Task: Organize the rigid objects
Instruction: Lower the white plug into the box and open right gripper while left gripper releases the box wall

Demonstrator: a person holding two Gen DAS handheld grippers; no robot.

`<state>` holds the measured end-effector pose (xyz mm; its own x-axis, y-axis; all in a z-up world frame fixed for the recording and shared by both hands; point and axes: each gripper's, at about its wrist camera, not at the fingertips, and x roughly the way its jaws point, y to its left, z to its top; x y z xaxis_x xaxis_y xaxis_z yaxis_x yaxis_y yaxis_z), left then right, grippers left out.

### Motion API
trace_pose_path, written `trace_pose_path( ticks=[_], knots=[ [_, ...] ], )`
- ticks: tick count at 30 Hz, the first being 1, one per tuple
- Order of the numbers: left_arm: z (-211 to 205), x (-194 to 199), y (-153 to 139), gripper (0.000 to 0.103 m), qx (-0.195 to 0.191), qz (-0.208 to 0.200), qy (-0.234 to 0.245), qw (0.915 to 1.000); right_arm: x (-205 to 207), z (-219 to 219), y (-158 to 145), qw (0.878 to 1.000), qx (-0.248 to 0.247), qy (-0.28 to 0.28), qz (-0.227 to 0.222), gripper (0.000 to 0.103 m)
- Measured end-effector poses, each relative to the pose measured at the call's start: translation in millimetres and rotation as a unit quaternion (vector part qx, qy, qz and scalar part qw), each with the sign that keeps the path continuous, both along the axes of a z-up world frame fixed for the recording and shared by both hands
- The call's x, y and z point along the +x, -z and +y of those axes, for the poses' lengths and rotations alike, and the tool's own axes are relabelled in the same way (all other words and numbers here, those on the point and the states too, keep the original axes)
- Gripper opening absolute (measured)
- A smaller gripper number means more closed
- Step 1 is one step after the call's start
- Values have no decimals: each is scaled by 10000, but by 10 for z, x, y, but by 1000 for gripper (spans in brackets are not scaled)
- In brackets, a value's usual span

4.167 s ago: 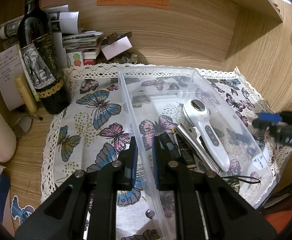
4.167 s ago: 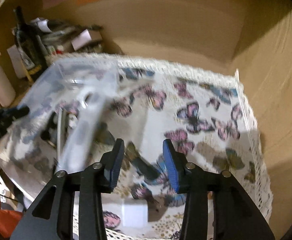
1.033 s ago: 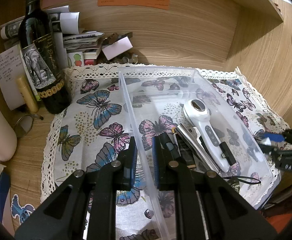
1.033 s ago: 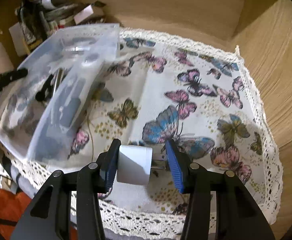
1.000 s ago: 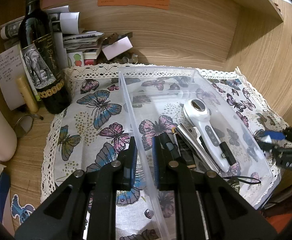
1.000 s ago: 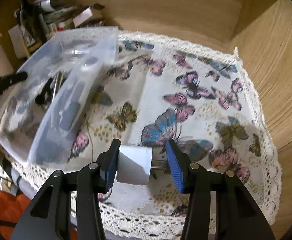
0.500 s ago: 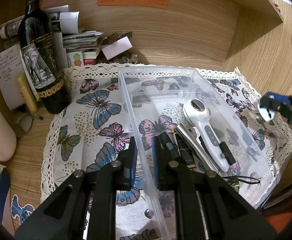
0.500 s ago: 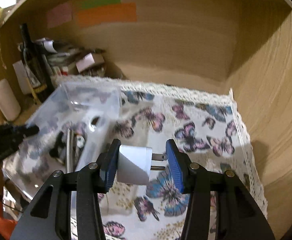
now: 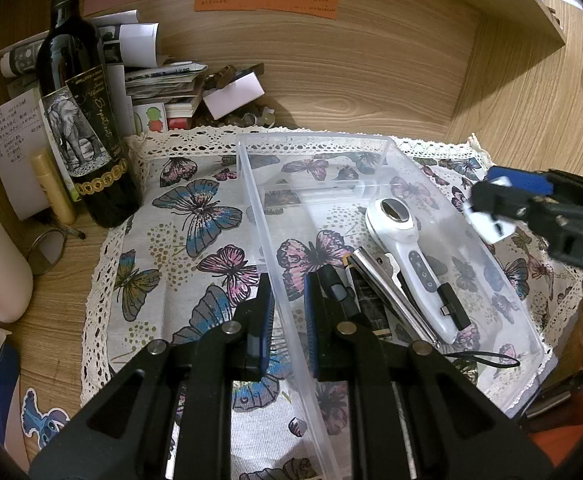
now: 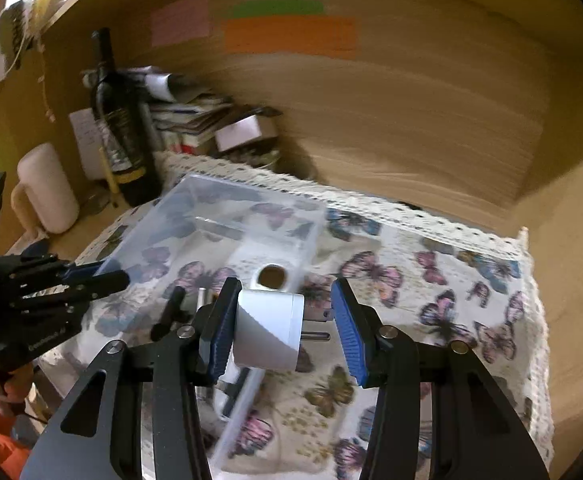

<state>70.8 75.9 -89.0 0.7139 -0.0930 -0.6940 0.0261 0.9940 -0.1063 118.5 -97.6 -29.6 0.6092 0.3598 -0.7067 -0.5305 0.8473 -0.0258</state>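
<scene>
One plug point(image 10: 269, 330) now off the cloth point(image 10: 431, 280), clamped in your R gripper point(image 10: 283, 332), carried up to the bin's point(image 9: 371, 144) right wall. L gripper point(image 9: 287, 316) pinches the bin's left wall. Far half of bin is bare; drop there, clear of massager point(image 9: 407, 256).

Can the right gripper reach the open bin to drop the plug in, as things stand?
Probably yes: the bin is open on top, and the right gripper, holding the plug, has nothing in its way.
</scene>
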Motion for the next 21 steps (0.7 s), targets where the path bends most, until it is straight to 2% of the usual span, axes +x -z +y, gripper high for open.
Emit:
trace_pose_path(
  ticks=[12,21],
  knots=[
    [1,2,0,13,-5,2,0,10000,99,336,255,9983,-140,-423,372,43],
    [-1,1,2,13,-6,4,2,10000,136,439,364,9971,-240,-494,520,43]
  ],
)
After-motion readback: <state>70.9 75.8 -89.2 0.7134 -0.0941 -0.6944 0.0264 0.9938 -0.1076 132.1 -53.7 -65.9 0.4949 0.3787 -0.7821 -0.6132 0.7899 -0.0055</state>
